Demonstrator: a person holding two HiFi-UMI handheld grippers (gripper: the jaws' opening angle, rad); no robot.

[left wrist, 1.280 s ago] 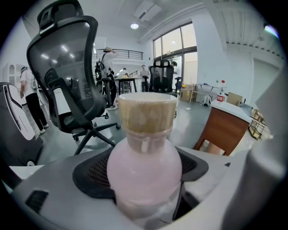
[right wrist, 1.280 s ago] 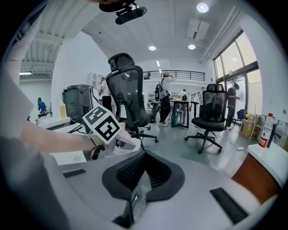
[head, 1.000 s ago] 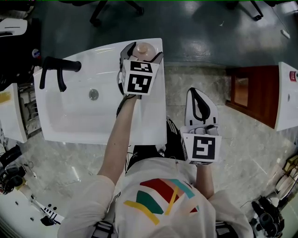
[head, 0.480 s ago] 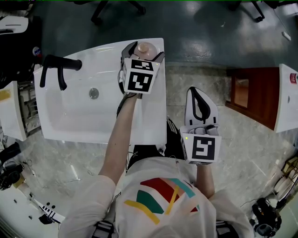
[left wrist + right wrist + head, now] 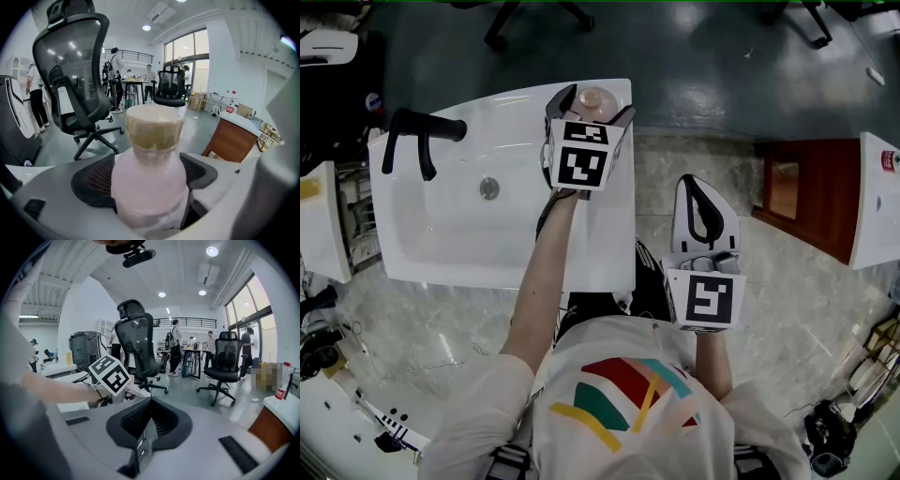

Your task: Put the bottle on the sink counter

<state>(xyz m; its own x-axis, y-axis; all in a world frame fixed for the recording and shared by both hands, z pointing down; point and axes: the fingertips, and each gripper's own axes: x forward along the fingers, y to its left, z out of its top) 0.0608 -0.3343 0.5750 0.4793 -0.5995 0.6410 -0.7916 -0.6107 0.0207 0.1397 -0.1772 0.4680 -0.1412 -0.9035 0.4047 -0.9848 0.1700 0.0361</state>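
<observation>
Your left tongs (image 5: 592,103) reach out over the far right corner of the white worktop (image 5: 614,234), just right of the sink (image 5: 441,234). Their jaws are clamped on the bottle (image 5: 592,96), one pad on each side of its body. The bottle is upright, with a pale pink body and a tan cap, and it fills the middle of the left gripper view. Its base is hidden behind the tongs, so you cannot tell whether it touches the worktop.

The black tap (image 5: 417,139) sits at the far left of the sink, and the round drain (image 5: 489,189) lies in the basin between the tap and your left arm.

Your right tongs (image 5: 696,192) hang off to the right, well apart from the worktop, above the marble floor (image 5: 806,309) and near your body. Their jaws are pressed together with nothing between them. A wooden cabinet (image 5: 797,187) stands further right.
</observation>
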